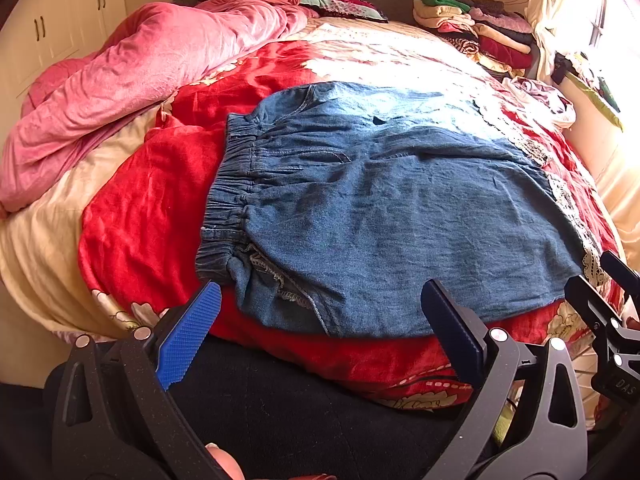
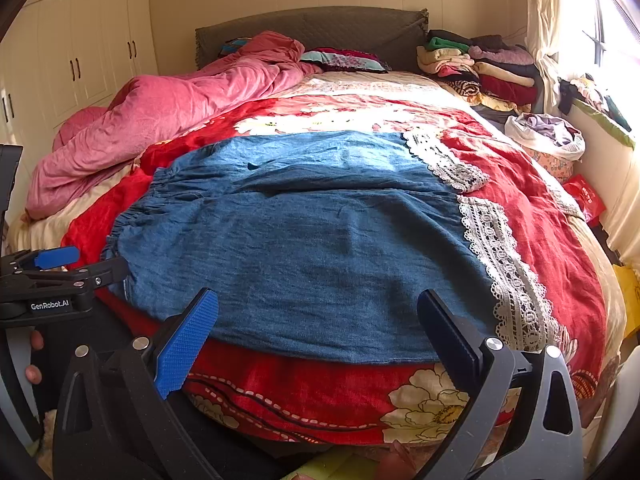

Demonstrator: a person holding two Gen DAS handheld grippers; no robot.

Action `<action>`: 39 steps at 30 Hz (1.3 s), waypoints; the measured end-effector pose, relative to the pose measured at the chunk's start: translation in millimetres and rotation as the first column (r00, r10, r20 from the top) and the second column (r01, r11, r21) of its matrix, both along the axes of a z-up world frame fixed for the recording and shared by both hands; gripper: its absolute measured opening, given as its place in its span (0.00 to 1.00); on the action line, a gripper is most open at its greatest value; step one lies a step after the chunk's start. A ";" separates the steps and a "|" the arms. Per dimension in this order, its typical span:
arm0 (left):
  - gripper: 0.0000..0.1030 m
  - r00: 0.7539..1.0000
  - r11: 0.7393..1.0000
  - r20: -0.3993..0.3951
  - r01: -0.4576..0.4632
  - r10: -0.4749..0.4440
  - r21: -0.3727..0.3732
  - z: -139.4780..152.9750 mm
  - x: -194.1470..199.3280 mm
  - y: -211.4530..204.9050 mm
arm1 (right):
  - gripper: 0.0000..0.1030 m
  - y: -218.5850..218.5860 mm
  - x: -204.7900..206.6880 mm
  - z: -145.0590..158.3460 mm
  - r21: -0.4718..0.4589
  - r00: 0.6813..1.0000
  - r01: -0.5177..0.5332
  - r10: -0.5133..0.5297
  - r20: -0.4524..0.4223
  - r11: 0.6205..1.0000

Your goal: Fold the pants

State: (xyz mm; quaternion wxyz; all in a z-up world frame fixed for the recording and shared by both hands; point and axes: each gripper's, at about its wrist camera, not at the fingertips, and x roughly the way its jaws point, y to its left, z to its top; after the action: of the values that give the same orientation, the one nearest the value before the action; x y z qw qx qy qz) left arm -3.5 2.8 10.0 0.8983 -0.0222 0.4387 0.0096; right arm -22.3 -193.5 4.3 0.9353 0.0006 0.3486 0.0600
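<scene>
Denim pants (image 2: 304,236) lie spread flat on red floral bedspread (image 2: 540,208), legs side by side, apparently unfolded; left gripper (image 1: 320,332) and right gripper (image 2: 318,334) hover at near edge, jaws apart, empty.

The left gripper (image 2: 60,268), seen from the right wrist view, is carrying the white lettering "GenRobot.AI" on its black body. In the left wrist view, the right gripper (image 1: 612,280) is showing embossed letters reading "DAS" on its black housing. A red bag (image 2: 586,200) beside the bed is displaying unreadable print.
</scene>
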 end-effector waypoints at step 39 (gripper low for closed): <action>0.91 0.998 0.997 -0.006 -0.068 0.068 -0.031 -6.7 47.8 40.7 | 0.96 13.0 63.1 -1.6 -0.040 0.998 -0.061 0.060 -0.018 0.997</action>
State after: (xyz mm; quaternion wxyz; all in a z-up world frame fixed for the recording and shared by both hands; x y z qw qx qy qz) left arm 44.3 43.4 3.3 0.8958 -0.0511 0.4402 0.0333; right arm 40.8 -180.5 2.7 0.9299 -0.0286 0.3577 0.0810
